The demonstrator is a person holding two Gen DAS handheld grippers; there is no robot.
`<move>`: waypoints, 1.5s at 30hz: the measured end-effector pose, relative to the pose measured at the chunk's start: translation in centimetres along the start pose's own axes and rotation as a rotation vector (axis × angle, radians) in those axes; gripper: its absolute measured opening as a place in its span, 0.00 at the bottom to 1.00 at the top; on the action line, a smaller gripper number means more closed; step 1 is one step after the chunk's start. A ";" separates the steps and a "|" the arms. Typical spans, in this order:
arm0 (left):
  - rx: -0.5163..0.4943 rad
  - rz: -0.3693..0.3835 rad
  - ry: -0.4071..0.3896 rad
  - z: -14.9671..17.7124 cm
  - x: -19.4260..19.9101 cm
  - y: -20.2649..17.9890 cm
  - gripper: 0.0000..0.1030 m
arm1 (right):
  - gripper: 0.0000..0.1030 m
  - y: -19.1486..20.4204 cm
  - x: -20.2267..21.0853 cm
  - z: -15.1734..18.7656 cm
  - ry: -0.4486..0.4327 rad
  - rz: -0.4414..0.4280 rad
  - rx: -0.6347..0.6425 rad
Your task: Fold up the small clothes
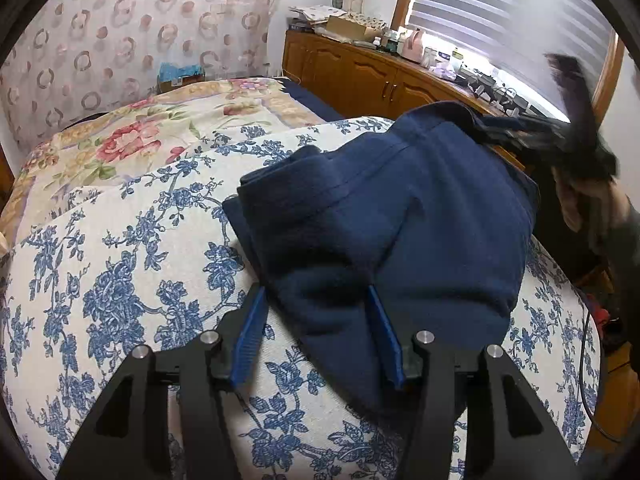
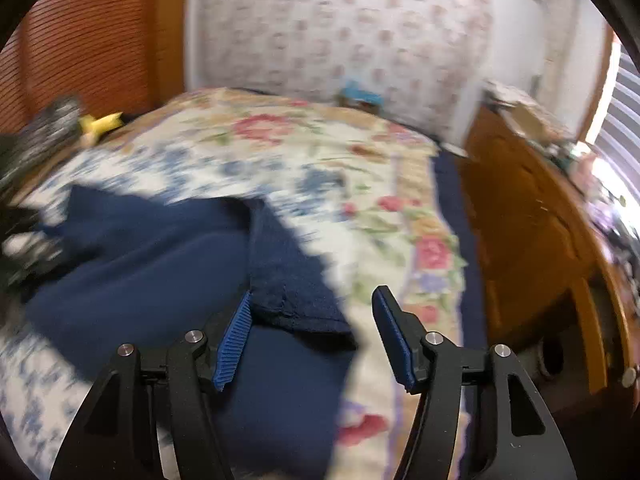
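Now mid-fold on navy fleece garment (image 1: pixel 384 216), lying partly folded on blue-floral bedspread (image 1: pixel 120 280), w/ pink-rose quilt (image 1: pixel 132 136) beyond and wooden cabinet (image 1: pixel 352 72) along far side. Left gripper (image 1: pixel 318 320) low at near hem: jaws apart, fleece edge between blue pads, not visibly pinched. Right gripper (image 2: pixel 312 332) over opposite side, view blurred: jaws apart too, stitched corner of cloth (image 2: pixel 296 288) lying against left pad (image 2: pixel 236 336), right pad clear of it. Seen from left wrist, right gripper (image 1: pixel 536 132) and hand (image 1: pixel 576 200) only a smear, so can't confirm contact there.

Probably best next: settle right gripper first, close on corner w/ both layers, not just top one. Then close left on hem at matching depth. Lift both evenly, keep edge taut, carry across to line up w/ existing fold. Avoid snagging bedspread underneath; low approach risks pinching it along w/ fleece.
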State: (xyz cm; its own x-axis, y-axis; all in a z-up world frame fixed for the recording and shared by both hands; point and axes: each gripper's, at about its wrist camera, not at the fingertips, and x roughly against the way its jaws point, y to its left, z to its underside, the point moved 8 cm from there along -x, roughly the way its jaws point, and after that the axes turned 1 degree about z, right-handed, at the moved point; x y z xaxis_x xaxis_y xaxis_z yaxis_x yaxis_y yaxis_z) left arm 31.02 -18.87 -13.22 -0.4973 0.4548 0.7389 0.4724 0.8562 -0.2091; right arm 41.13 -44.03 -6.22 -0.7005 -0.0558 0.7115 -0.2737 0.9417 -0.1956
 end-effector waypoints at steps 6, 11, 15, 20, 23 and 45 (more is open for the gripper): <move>0.051 0.011 0.003 -0.5 0.5 0.7 0.50 | 0.56 -2.7 1.1 -0.3 -0.031 -0.062 -0.174; 0.096 0.022 -0.014 -1.7 0.5 1.9 0.50 | 0.65 -0.2 2.0 1.1 0.018 -0.223 -0.192; 0.093 0.021 0.010 -2.3 -0.9 1.9 0.51 | 0.69 1.8 0.8 2.2 0.084 -0.320 -0.190; 0.061 0.018 0.033 -2.8 -1.8 1.6 0.58 | 0.71 3.5 -1.1 3.1 0.150 -0.361 -0.183; 0.068 0.026 0.035 -2.9 -1.9 1.6 0.58 | 0.71 3.8 -1.2 3.3 0.139 -0.385 -0.185; 0.059 0.159 -0.276 -4.6 15.2 0.1 0.11 | 0.18 10.4 8.5 -3.6 -0.093 -0.380 0.018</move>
State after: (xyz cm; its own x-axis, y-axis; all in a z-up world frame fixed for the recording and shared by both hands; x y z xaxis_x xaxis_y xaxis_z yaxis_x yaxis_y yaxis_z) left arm 26.87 -12.96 0.97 -0.6031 0.6266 0.4935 0.5210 0.7780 -0.3511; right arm 34.67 -33.51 0.20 -0.6032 -0.4299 0.6718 -0.5363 0.8421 0.0573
